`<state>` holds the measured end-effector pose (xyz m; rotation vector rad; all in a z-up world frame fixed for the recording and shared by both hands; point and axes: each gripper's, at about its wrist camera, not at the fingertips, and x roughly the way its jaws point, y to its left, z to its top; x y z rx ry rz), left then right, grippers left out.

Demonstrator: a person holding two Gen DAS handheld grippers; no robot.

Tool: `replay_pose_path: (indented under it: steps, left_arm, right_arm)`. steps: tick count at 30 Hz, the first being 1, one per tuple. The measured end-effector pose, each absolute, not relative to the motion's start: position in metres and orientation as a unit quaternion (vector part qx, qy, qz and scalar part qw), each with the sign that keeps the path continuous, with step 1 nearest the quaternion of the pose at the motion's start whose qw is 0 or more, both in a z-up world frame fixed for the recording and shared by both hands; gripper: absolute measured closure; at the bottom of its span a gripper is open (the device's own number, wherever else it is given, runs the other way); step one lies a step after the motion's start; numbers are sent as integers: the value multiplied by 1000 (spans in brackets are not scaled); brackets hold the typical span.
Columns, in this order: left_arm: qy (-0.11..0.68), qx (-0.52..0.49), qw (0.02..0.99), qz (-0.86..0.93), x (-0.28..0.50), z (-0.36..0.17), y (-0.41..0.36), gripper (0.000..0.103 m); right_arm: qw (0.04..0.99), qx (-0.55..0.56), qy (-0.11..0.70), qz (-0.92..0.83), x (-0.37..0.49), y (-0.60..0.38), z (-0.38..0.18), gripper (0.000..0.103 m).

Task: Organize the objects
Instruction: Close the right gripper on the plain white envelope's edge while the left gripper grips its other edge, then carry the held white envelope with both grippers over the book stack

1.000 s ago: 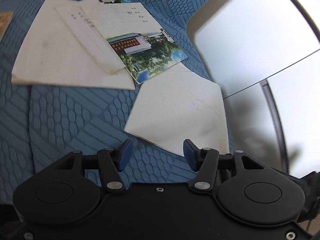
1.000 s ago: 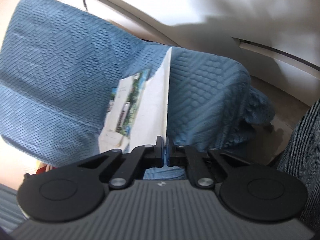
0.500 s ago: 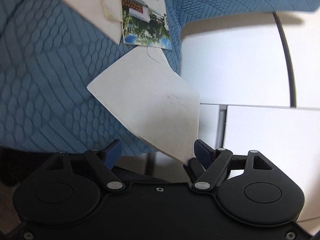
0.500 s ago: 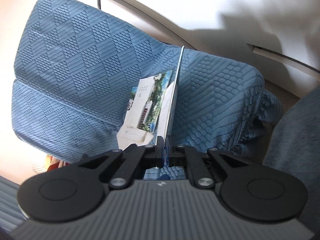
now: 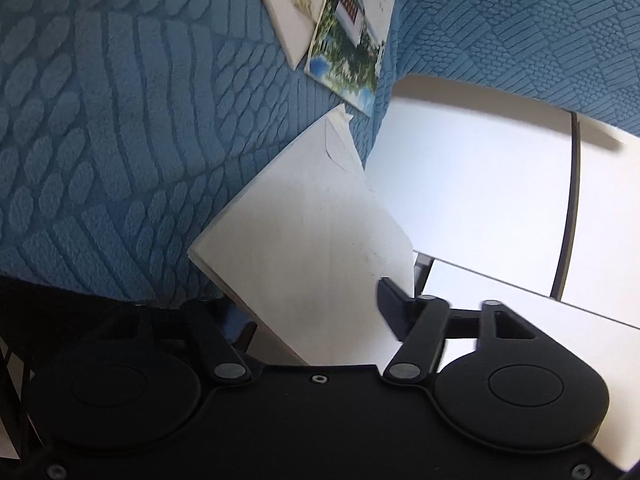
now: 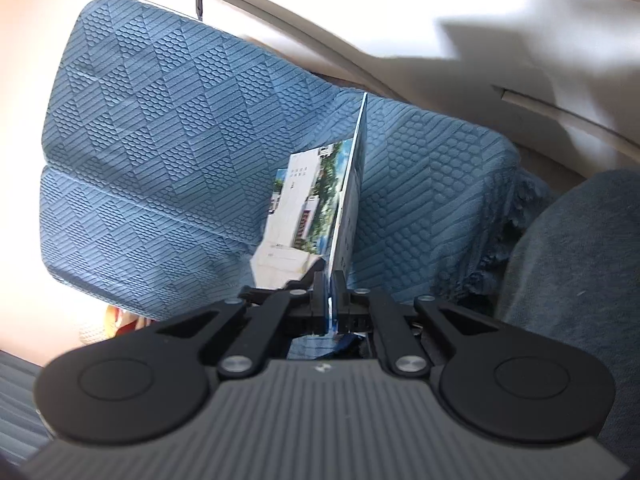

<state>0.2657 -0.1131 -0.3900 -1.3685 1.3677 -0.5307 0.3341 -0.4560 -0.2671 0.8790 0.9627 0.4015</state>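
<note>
In the left wrist view a white envelope (image 5: 312,232) is lifted off the blue textured sofa cover (image 5: 100,120), and its near edge lies between the wide-open jaws of my left gripper (image 5: 316,312). A photo postcard (image 5: 348,44) and another white envelope (image 5: 288,12) lie on the cover beyond. In the right wrist view my right gripper (image 6: 331,304) is shut on the white envelope (image 6: 348,216), seen edge-on and upright. The postcard (image 6: 312,204) and envelopes lie behind it on the cover.
A white floor or panel with a dark seam (image 5: 568,216) lies past the sofa's edge on the right. A grey-blue cushion (image 6: 572,280) is at the right of the right wrist view. White wall and trim (image 6: 480,40) rise behind the sofa.
The white envelope has been lifted off the cover in my right gripper. My left gripper has closed in on it, so its near edge now sits between the open jaws.
</note>
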Motion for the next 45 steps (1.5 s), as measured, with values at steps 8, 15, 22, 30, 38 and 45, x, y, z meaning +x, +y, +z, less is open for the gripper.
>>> replay_pose_path:
  steps: [8,15,22,30,38,45]
  left_arm:
    - [566,-550,560,-252,256,-369,-124,99]
    - [566,-557,551,-257,254,-362,-118,101]
    - [562,-546,565,-259,247,-347,-98,100]
    - [546,-517,600,-274,248,-297,-80,97]
    - [517,-492,646,-270,257,-244,-54,95]
    - [484,-487,679,-259,259,-203,-15,94]
  right_arm:
    - [757,450,437,183,340,-462,-280,86]
    - [742,467,453,161,343,-452,-294,65]
    - [772,423,450,148,342,-438,-281,93]
    - [799,384,425,180,344,-422,-241,93]
    - [799,368,420,225,345,-396,-211,93]
    - [791,356,419,268,345,-362,-179,92]
